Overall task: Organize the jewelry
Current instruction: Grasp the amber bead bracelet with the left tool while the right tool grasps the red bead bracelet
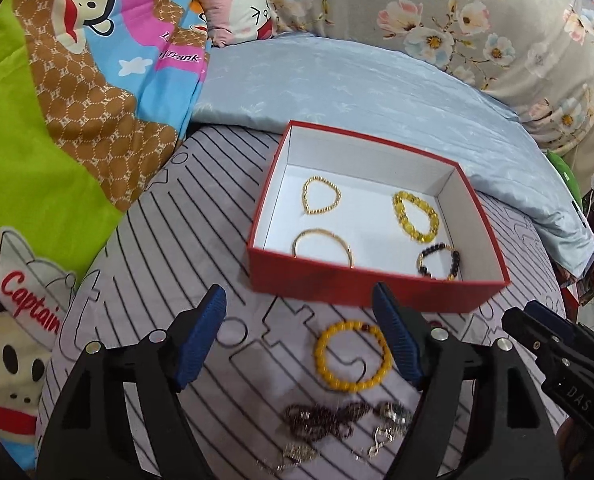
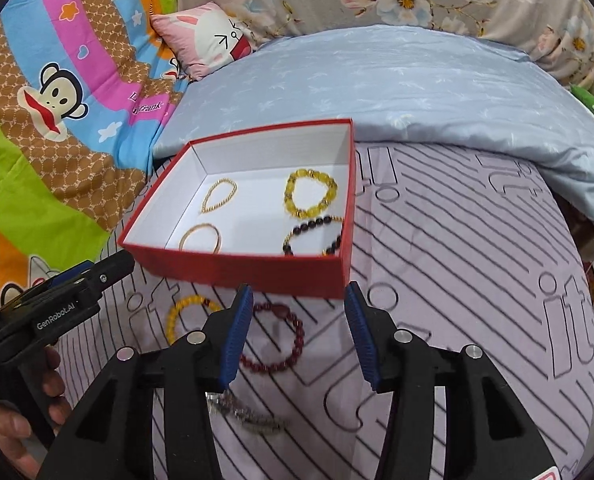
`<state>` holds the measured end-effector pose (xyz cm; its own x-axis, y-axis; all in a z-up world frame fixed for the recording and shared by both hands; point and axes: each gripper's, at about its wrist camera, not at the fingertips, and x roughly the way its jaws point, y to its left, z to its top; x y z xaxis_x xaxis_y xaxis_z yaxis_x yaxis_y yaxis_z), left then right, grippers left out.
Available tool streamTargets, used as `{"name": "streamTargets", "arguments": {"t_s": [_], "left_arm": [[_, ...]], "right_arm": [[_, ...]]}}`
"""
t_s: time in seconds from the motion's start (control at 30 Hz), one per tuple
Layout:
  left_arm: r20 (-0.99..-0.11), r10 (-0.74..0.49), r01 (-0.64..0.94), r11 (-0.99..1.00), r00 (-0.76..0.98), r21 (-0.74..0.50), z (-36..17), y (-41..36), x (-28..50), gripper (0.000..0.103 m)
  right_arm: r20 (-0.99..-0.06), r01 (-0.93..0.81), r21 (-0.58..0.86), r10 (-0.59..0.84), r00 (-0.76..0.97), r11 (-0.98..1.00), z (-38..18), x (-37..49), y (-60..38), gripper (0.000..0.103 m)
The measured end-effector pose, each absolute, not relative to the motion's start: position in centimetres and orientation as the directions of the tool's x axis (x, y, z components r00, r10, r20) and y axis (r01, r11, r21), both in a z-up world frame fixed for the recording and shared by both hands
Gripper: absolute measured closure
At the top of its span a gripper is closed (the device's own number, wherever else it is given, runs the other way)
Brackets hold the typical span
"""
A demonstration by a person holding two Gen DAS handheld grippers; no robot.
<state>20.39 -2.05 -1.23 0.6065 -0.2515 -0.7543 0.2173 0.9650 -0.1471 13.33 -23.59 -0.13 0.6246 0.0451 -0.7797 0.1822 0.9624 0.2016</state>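
Note:
A red box (image 1: 361, 286) with a white inside lies on the striped bedspread; it also shows in the right wrist view (image 2: 241, 272). Several bracelets lie in it, among them a yellow bead one (image 1: 416, 216) and a dark bead one (image 1: 439, 261). In front of the box lie a yellow bead bracelet (image 1: 352, 356), a dark red bead bracelet (image 2: 275, 338) and tangled chains (image 1: 329, 424). My left gripper (image 1: 301, 340) is open and empty above the yellow bracelet. My right gripper (image 2: 299, 334) is open and empty above the dark red bracelet.
A light blue pillow (image 1: 337, 84) lies behind the box. A cartoon monkey quilt (image 1: 57, 100) lies to the left, with a small pink cushion (image 1: 237, 4). A floral cover (image 1: 477, 20) lies at the back. The bed's edge falls off to the right (image 2: 593, 340).

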Motion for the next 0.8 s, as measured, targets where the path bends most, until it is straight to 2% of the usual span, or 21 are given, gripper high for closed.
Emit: {"name": "streamTargets", "arguments": {"t_s": [0.8], "left_arm": [[-0.84, -0.238, 0.235, 0.962, 0.488, -0.137, -6.3, 0.1, 12.5, 0.032]], "right_arm": [[-0.843, 0.166, 0.2, 0.083, 0.532, 0.966, -3.7, 6.3, -21.1, 0.056]]}}
